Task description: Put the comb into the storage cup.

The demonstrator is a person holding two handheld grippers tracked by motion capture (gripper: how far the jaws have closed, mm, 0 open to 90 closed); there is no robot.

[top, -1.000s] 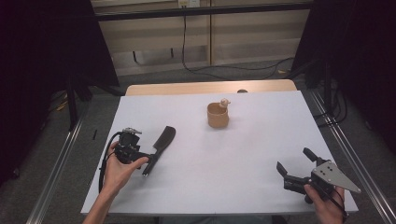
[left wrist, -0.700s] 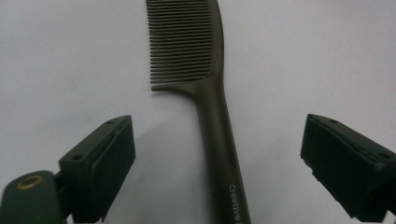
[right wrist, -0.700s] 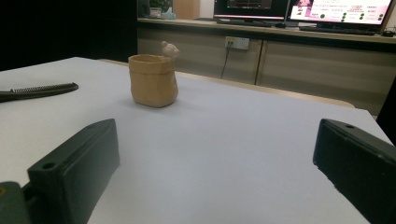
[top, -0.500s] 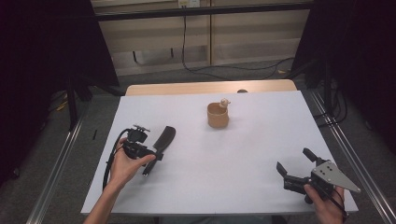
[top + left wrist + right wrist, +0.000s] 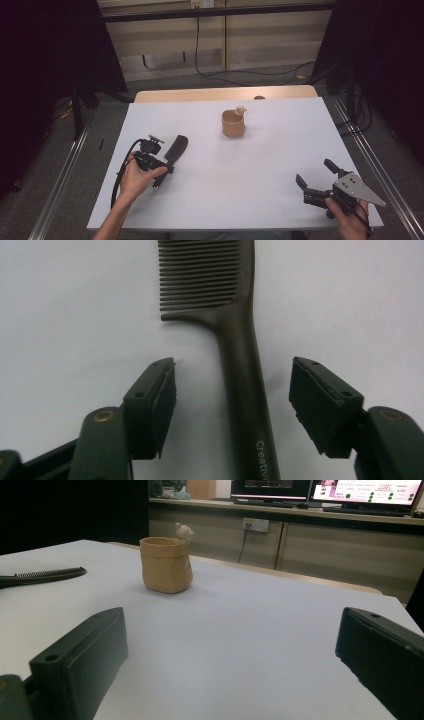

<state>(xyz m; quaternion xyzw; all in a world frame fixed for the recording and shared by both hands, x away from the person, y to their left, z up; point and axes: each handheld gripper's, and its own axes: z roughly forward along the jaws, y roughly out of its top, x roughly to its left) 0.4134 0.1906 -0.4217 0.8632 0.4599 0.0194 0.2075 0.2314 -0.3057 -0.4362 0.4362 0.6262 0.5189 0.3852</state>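
A dark comb point(image 5: 176, 149) lies flat on the white table point(image 5: 260, 190), left of centre. My left gripper point(image 5: 161, 170) points down over the comb's handle. In the left gripper view the comb point(image 5: 240, 365) runs up between the jaws of that gripper point(image 5: 233, 365). The jaws have just been closing, but a gap remains on both sides and the pads do not touch the handle. My right gripper point(image 5: 313, 171) rests open near the front right edge, nothing between its jaws. The right gripper point(image 5: 231, 620) faces a tan cup point(image 5: 166, 565).
The tan cup point(image 5: 233, 125) stands upright at the table's far middle, with a small pale figure point(image 5: 240, 109) on its rim. Metal rails run along both sides of the table. The comb point(image 5: 45, 575) lies far left in the right gripper view.
My left hand has shifted a little right and tipped its gripper down over the comb's handle. The right gripper has stayed in place.
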